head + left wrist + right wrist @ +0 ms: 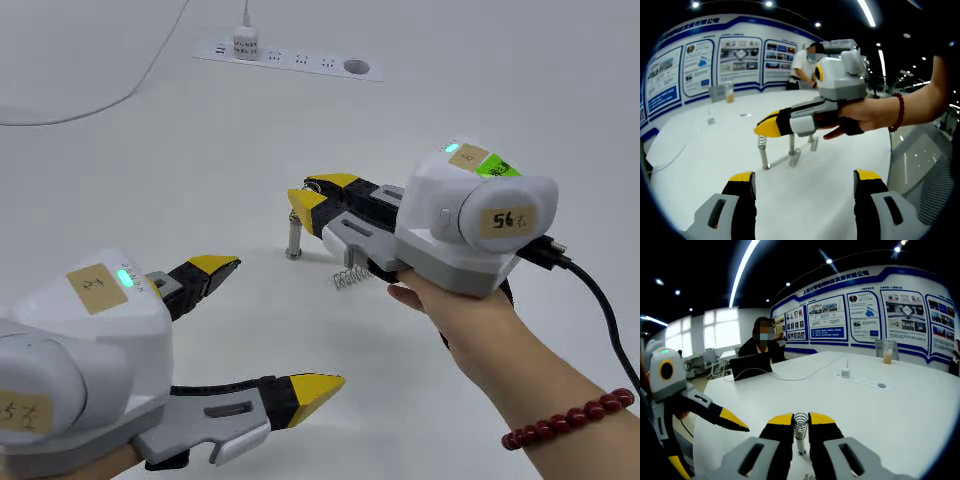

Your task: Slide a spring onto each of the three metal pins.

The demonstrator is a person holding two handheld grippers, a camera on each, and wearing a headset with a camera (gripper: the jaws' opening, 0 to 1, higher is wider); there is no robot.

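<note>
My right gripper (305,203) (800,418) is shut on a coil spring (800,427) (761,141), held upright over the top of a metal pin (294,240) (763,159) (800,446). Two more upright pins (791,145) (813,144) stand just behind it, under the right gripper's body. A loose spring (350,276) (795,158) lies on the white table beside them. Nearer to me, my left gripper (268,326) (805,180) is open with nothing between its jaws, a short way from the pins.
A white power strip (290,58) (860,381) with a plugged-in charger and cable lies at the far side of the table (200,160). A cup (887,357) stands further off. A person sits behind a laptop (751,366) at the table's far end.
</note>
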